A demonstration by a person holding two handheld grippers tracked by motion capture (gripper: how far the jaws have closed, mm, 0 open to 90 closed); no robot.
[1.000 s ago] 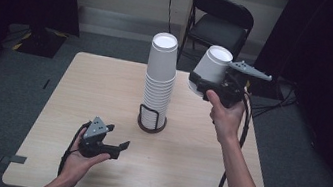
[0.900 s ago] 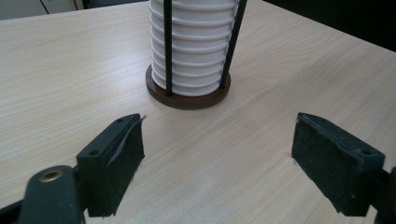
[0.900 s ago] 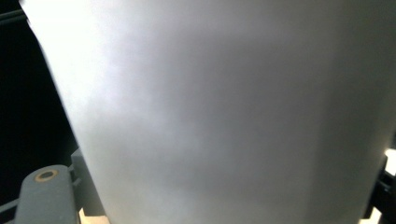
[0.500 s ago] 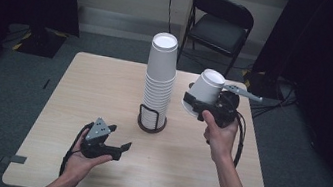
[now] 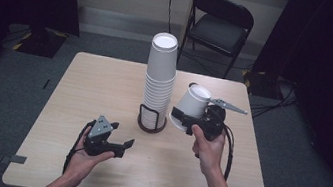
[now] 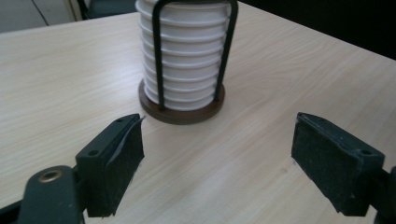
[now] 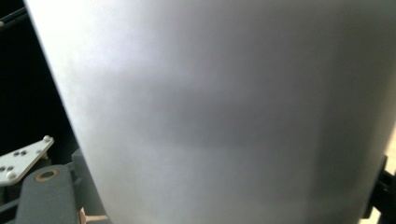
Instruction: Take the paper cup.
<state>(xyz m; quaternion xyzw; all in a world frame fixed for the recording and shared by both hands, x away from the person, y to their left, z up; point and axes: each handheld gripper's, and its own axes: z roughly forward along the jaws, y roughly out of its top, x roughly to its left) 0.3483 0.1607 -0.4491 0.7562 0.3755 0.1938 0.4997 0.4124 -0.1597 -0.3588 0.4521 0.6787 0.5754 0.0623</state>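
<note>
A tall stack of white paper cups (image 5: 159, 79) stands upside down in a black wire holder (image 5: 151, 123) at the table's middle. My right gripper (image 5: 191, 123) is shut on one more white cup (image 5: 190, 106), which is tilted with its bottom up, just right of the stack and a little above the table. That cup's wall (image 7: 224, 112) is pressed close to the camera in the right gripper view. My left gripper (image 5: 125, 144) rests in a hand near the front left, jaws open and empty. In the left gripper view it (image 6: 217, 154) faces the stack (image 6: 187, 60) and its holder (image 6: 182, 109).
The light wooden table (image 5: 95, 82) has bare room left of and in front of the stack. A black folding chair (image 5: 220, 26) stands behind the table's far edge. Cables trail from both grippers.
My right gripper has come down and leftward with the cup, from above the stack's top to beside its lower half. The left gripper has stayed put.
</note>
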